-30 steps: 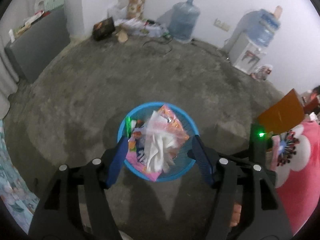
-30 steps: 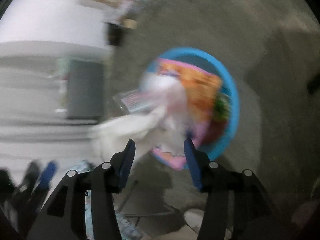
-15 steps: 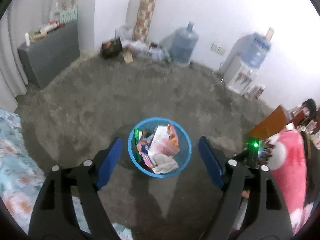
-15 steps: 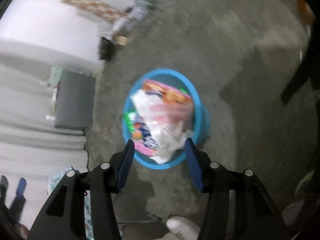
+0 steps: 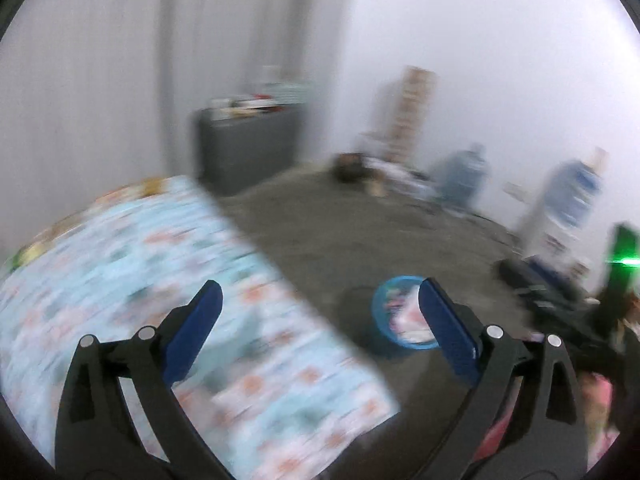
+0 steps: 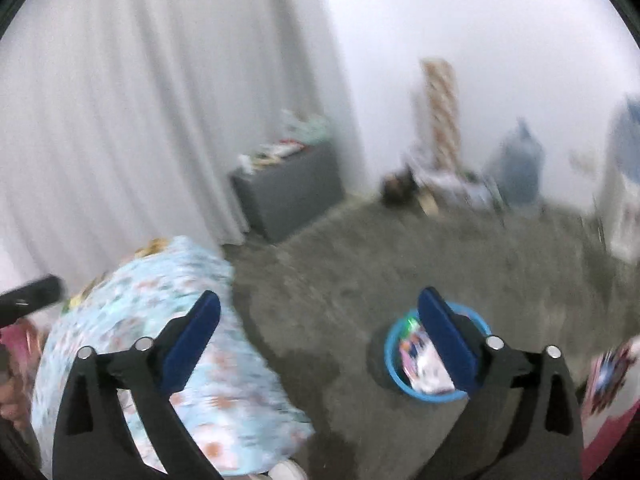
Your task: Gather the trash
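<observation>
With both my left gripper and right gripper spread empty, the full blue bin sits ahead on the floor, beside the bed.

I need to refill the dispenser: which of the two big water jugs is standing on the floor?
The blue jug by the wall, beside the patterned roll. The other jug sits atop the white dispenser, further right.

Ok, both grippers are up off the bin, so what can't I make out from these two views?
- Blue bin, left view: its right rim hidden by a finger; contents blurred.
- Blue bin, right view: right half hidden by a finger.
- Clutter on the grey cabinet: smeared, unreadable.
- Floral bedcover: any trash on it lost in blur.
</observation>
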Demonstrator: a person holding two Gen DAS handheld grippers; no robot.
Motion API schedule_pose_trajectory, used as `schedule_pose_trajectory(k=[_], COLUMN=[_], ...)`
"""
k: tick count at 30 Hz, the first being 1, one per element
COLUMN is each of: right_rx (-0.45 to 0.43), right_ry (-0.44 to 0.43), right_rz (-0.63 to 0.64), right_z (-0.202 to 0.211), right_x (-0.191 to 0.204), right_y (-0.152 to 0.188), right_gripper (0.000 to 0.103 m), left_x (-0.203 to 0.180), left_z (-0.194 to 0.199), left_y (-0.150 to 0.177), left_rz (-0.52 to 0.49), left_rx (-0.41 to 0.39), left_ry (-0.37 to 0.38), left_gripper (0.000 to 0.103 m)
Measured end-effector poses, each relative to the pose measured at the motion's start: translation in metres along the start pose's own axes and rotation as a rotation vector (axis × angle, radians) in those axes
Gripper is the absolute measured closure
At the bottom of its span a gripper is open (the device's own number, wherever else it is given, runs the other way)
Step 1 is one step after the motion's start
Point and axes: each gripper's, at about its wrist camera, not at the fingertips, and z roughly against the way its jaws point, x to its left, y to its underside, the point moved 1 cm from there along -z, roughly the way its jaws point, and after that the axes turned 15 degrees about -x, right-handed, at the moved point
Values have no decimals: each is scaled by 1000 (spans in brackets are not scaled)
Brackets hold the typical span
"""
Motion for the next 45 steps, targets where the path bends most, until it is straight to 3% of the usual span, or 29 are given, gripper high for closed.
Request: schedule_pose_trajectory(k=[3, 6, 12, 15, 19, 23, 30, 45], right_rx=[-15, 5, 248, 294, 342, 371, 387, 393], right_ry=[-104, -166, -152, -104, -77, -37, 9, 13], right_rz=[84, 140, 229, 338, 368, 377, 369, 366], right_z=[28, 48, 53, 60, 64, 63, 57, 56], right_x=[52, 94, 138, 153, 158, 153, 143, 141], right_y=[4, 30, 97, 117, 131, 143, 146, 147], right_gripper=[6, 6, 6, 6, 6, 6, 6, 6], left_x=[34, 57, 74, 81, 93, 98, 95, 93], left_z=[41, 76, 103, 105, 108, 109, 107, 102], left_y=[21, 50, 97, 118, 144, 154, 152, 152], left_rz=[17, 17, 3, -3, 78, 110, 92, 85], left_rx=[-11, -30, 24, 86, 170, 205, 208, 231], left_ry=[-178, -304, -384, -437, -478, -514, -526, -517], left_gripper=[9, 9, 9, 9, 9, 9, 9, 9])
